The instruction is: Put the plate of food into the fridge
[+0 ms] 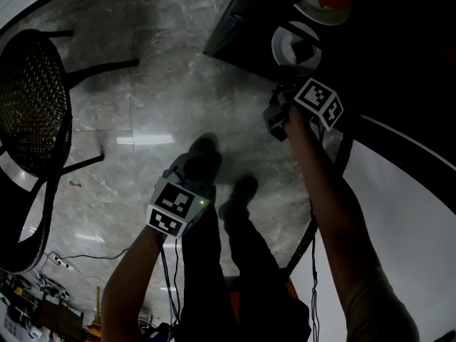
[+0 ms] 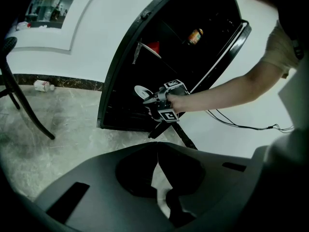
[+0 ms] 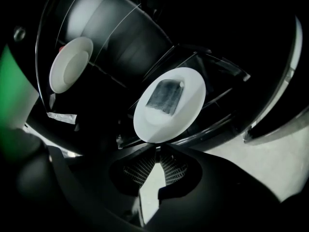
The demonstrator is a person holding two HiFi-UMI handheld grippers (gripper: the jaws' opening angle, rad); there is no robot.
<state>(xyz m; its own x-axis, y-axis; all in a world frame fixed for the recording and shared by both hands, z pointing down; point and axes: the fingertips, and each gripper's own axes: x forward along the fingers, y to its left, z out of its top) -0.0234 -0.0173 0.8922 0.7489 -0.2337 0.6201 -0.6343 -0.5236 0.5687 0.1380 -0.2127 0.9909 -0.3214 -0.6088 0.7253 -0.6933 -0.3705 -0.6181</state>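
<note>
A white plate (image 3: 169, 105) with a dark square of food on it lies on a glass shelf inside the dark open fridge (image 3: 120, 42). My right gripper (image 3: 157, 148) is at the plate's near rim, its jaws shut on that edge. From above, the same plate (image 1: 296, 48) shows just beyond the right gripper (image 1: 280, 117). My left gripper (image 2: 157, 146) hangs shut and empty over the floor, away from the fridge; from above, the left gripper (image 1: 189, 168) is near the person's legs. It looks across at the right gripper (image 2: 155, 100) and the plate (image 2: 141, 92).
A second white dish (image 3: 71, 64) sits on a shelf to the left of the plate. Higher shelves hold a red item (image 2: 153, 47) and a jar (image 2: 195, 35). A black mesh chair (image 1: 32, 112) stands at left. A small bottle (image 2: 42, 85) lies by the wall. Cables (image 2: 241, 125) trail at right.
</note>
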